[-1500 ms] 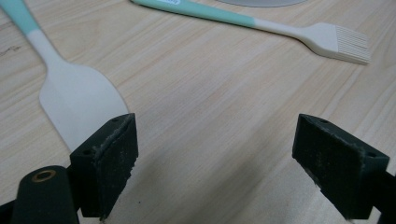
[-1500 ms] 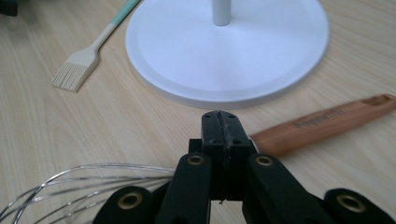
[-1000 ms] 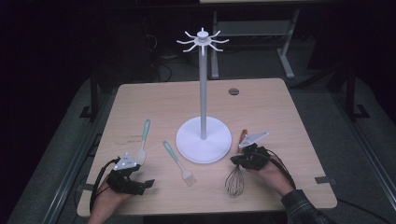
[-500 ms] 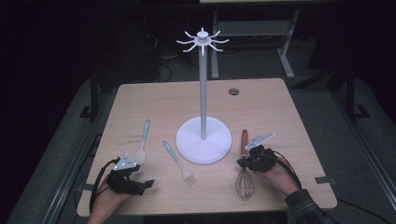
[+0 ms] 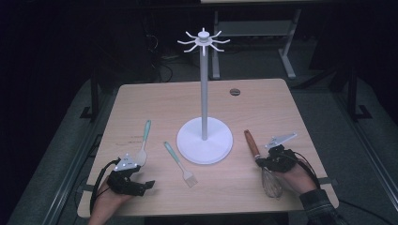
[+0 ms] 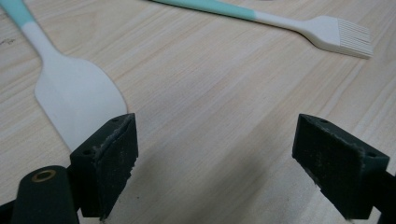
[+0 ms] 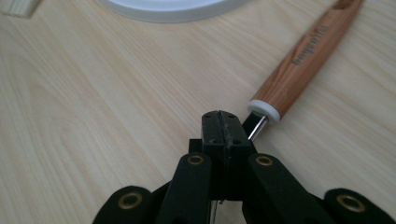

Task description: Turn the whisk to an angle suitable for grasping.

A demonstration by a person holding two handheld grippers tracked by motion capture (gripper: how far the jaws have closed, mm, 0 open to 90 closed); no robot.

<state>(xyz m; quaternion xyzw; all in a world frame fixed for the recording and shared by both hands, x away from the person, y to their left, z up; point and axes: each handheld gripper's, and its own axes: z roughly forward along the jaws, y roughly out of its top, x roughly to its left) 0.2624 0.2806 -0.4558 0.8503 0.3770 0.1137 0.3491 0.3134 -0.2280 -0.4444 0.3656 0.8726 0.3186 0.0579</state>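
Observation:
A whisk [image 5: 252, 144] with a wooden handle lies on the table right of the white hook stand [image 5: 204, 146]. My right gripper [image 5: 261, 161] is shut on its thin metal neck, just below the handle's white collar. In the right gripper view the jaws [image 7: 224, 122] are pressed together, with the whisk [image 7: 308, 58] running up to the right and the stand's base [image 7: 173, 7] ahead. My left gripper [image 5: 143, 176] rests open at the front left. Its jaws [image 6: 212, 170] hold nothing; the white spatula [image 6: 79, 100] lies by one jaw.
A teal-handled spatula [image 5: 143, 145] and a teal-handled pastry brush [image 5: 180, 164] lie left of the stand; the brush [image 6: 327, 35] is ahead of the left gripper. A small dark disc [image 5: 234, 92] sits near the table's far edge. The stand's pole carries several hooks on top.
My right gripper has moved to the right, away from the stand's base, and the whisk has come along with it. The left hand has kept still.

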